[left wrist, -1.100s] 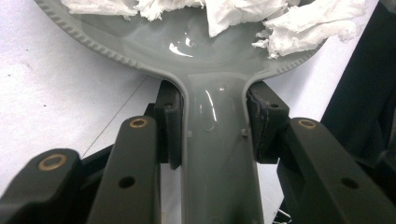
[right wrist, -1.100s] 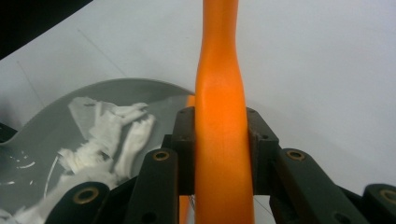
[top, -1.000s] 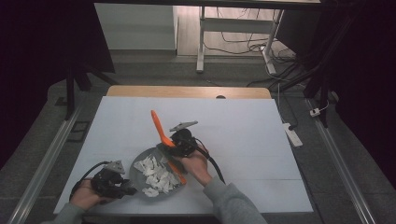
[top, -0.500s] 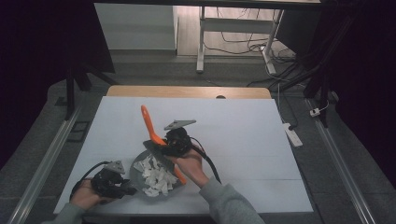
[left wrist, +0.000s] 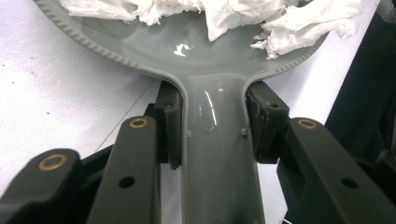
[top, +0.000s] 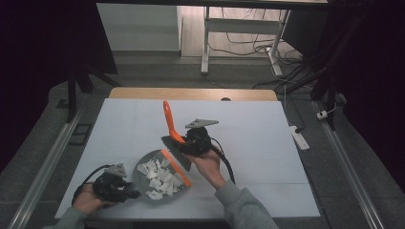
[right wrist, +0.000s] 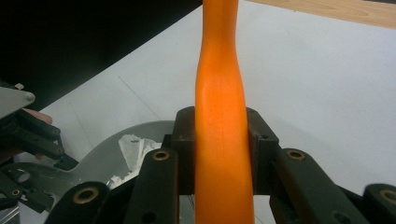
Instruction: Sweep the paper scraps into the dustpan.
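A grey dustpan (top: pixel 141 180) lies near the table's front edge with white paper scraps (top: pixel 160 175) heaped in it. My left gripper (top: pixel 128 193) is shut on the dustpan's handle (left wrist: pixel 218 154), a pad on each side, and the scraps (left wrist: pixel 243 18) lie just beyond. My right gripper (top: pixel 183 141) is shut on the orange handle (top: pixel 168 117) of a brush, whose grey and orange head (top: pixel 175 162) hangs over the pan's right rim. In the right gripper view the orange handle (right wrist: pixel 219 116) rises between the jaws, with the pan (right wrist: pixel 100 156) and the left gripper (right wrist: pixel 28 135) to the left.
A white sheet (top: pixel 248 129) covers the table, with a strip of bare wood (top: pixel 191 93) at the back edge. A white power strip (top: pixel 298 137) lies off the right edge. Metal rails run along both sides, and table legs and cables stand behind.
My right gripper has lifted and shifted slightly right with the brush; the orange handle leaned left, then came back more upright. The left gripper and dustpan have kept still.
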Action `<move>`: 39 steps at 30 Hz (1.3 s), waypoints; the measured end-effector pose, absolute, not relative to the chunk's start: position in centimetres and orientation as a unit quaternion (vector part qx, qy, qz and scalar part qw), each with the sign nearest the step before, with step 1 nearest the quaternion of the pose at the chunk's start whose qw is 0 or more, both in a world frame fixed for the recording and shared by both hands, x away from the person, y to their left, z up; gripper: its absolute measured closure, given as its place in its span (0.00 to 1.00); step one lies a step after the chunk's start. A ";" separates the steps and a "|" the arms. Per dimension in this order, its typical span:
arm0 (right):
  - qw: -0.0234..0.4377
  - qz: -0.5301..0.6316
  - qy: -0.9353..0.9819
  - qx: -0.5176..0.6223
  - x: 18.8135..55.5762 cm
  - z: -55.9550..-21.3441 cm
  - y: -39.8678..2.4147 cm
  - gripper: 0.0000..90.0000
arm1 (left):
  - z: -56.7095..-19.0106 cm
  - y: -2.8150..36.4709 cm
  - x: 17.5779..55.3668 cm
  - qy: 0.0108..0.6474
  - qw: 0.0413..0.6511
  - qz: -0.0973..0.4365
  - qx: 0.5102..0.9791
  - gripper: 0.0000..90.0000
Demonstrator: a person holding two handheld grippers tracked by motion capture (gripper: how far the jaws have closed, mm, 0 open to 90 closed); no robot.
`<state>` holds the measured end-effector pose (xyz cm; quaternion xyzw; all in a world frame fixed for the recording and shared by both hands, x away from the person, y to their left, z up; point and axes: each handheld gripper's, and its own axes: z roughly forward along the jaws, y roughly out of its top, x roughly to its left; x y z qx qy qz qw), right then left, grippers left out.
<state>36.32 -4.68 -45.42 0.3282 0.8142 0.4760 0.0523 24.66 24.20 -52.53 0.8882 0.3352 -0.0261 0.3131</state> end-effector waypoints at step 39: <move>0.085 0.496 0.787 0.358 35.3 -44.5 -15.7 0.78 | -51.2 25.4 24.6 0.415 0.373 0.038 0.829 0.69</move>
